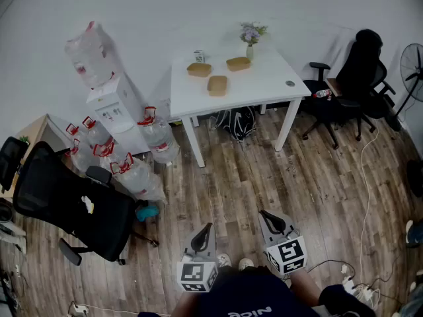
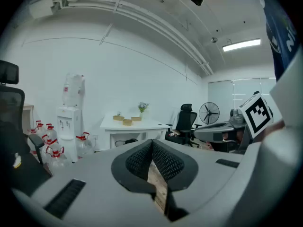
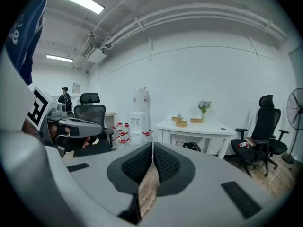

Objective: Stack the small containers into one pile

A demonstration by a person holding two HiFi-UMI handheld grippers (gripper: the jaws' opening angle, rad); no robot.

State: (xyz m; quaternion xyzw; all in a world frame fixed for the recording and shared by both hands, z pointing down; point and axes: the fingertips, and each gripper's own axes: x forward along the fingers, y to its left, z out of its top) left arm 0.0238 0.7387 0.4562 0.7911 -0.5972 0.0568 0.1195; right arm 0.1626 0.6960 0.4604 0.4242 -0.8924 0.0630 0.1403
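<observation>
**Observer:** How far along is the stacking?

**Operator:** Not begun, by my reading. Three small containers sit singly on the tabletop [image 1: 268, 78]: the left container [image 1: 199, 69], the back container [image 1: 238, 63] and the front container [image 1: 217, 85]. They are near one another, but none touches and none rests on another. I'm well away from them, with a stretch of wooden floor [image 1: 264, 170] in between.

**Observer:** And your claws?

**Operator:** The left claw [image 1: 205, 231] has its jaws pressed together with nothing between them, only floorboards showing through the gap below. The right claw [image 1: 269, 218] is the same, closed tight and empty. Both point roughly toward the tabletop and slightly down. So everything is left: the approach, the first pick and both placements.

**Observer:** Anything you can't make out?

**Operator:** Plenty, at this range. I can't tell whether the containers are empty or have lids, or whether they are all one size. A small white item [image 1: 199, 56] behind the left container is too tiny to identify, as is a dark spot [image 1: 290, 83] near the tabletop's right edge. The flower vase [image 1: 250, 39] stands just beside the back container, though I can't judge the gap between them. My own body is cut off at the bottom edge of the head view.
</observation>
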